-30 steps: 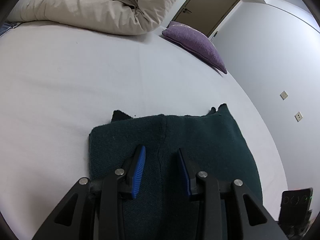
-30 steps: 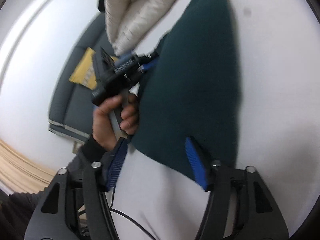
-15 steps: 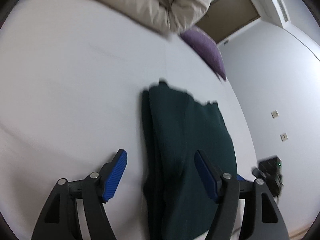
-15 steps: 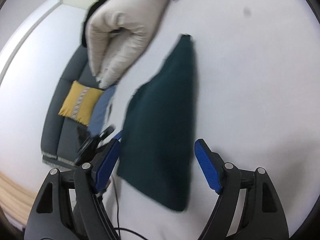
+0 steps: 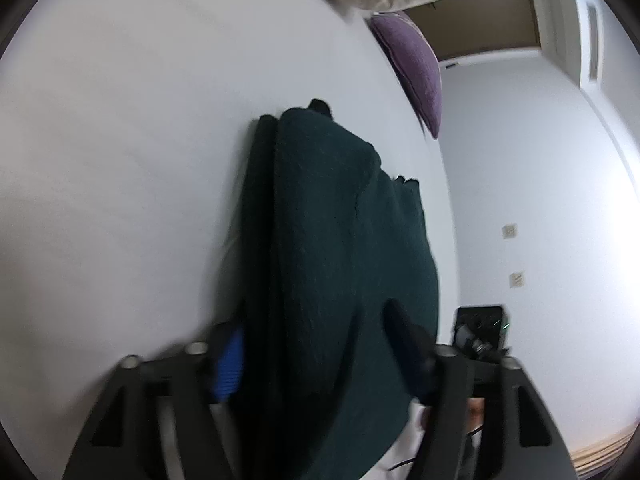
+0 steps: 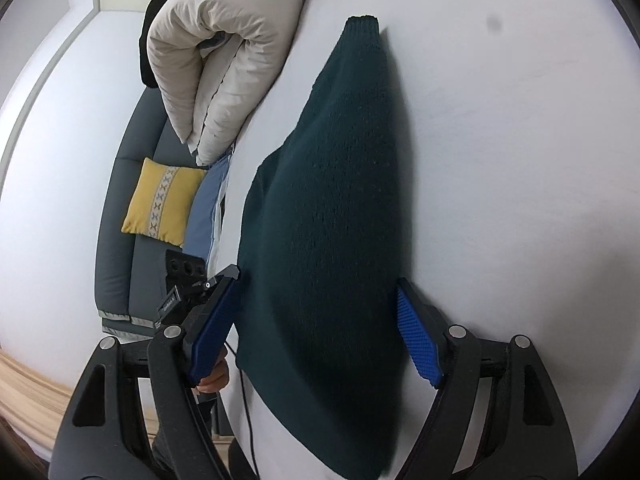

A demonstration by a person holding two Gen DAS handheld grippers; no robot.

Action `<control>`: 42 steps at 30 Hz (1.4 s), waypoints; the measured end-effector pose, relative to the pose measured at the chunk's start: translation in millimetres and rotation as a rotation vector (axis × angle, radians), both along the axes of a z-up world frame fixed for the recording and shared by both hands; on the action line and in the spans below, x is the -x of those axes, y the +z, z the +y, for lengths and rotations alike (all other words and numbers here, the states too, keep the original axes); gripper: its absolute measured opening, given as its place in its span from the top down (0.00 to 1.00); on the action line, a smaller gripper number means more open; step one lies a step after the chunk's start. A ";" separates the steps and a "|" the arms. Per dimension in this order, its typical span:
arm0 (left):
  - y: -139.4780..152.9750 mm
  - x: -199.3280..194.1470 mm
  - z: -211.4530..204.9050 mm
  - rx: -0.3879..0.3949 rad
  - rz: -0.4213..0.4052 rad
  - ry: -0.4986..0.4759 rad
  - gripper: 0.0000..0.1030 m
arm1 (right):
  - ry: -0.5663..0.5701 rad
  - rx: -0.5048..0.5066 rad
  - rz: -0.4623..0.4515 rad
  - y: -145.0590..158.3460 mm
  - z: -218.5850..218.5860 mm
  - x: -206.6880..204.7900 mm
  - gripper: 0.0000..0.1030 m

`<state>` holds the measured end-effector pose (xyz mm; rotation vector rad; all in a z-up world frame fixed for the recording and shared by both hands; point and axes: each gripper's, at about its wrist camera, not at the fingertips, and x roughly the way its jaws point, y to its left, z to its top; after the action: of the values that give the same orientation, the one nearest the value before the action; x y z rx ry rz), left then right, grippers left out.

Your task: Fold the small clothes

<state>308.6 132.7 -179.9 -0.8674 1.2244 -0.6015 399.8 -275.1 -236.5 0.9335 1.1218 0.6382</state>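
Spreading wide apart, blue pads [image 6: 418,342] of the right gripper [image 6: 316,336] straddling the near end of a dark green knitted garment [image 6: 332,216], gripping nothing. Likewise gaping, left gripper [image 5: 320,352] framing the same garment [image 5: 344,264] between one blue pad [image 5: 229,366] at 8 o'clock and a blurred dark finger [image 5: 408,344] at 4 o'clock; contact with the knit not resolvable through motion blur.

Lying folded on a white bed sheet [image 6: 520,160], running from 6 o'clock toward 12 o'clock in the right wrist view, narrowing to a ribbed end near 12 o'clock. Showing stacked layers along the left edge in the left wrist view.

Resting at the far side of the sheet [image 5: 120,140]: a bundled beige duvet [image 6: 216,52] at 11 o'clock in the right wrist view, and a purple cushion [image 5: 416,68] at 1 o'clock in the left wrist view.

Standing beyond the bed: a grey sofa [image 6: 120,216] carrying a yellow patterned cushion [image 6: 162,202] at 9 o'clock, a brown door [image 5: 484,20] at 1 o'clock, pale walls [image 5: 540,180] bearing two switch plates [image 5: 510,231], and light wood flooring [image 6: 24,392] at 8 o'clock.
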 end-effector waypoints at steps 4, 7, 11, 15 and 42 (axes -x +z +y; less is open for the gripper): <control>-10.9 -3.8 -9.4 0.012 0.017 0.003 0.69 | 0.012 0.031 0.012 -0.7 11.6 -6.5 0.27; -6.7 -2.7 -13.5 -0.013 0.007 0.005 0.72 | 0.038 0.123 0.018 2.2 25.0 -14.1 0.38; 5.5 2.1 -19.0 -0.066 -0.009 0.010 0.74 | 0.025 0.183 0.026 6.3 26.8 -12.3 0.53; 30.3 14.5 -25.6 -0.103 -0.046 0.010 0.75 | 0.013 0.261 -0.019 27.3 33.5 -0.1 0.60; 13.6 234.5 -63.3 -0.152 -0.100 -0.104 0.72 | -0.063 0.078 -0.004 12.1 -7.5 277.1 0.62</control>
<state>74.1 69.3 -166.3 -0.6419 1.2132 -0.6194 122.7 -282.6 -224.4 0.8965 1.1022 0.5406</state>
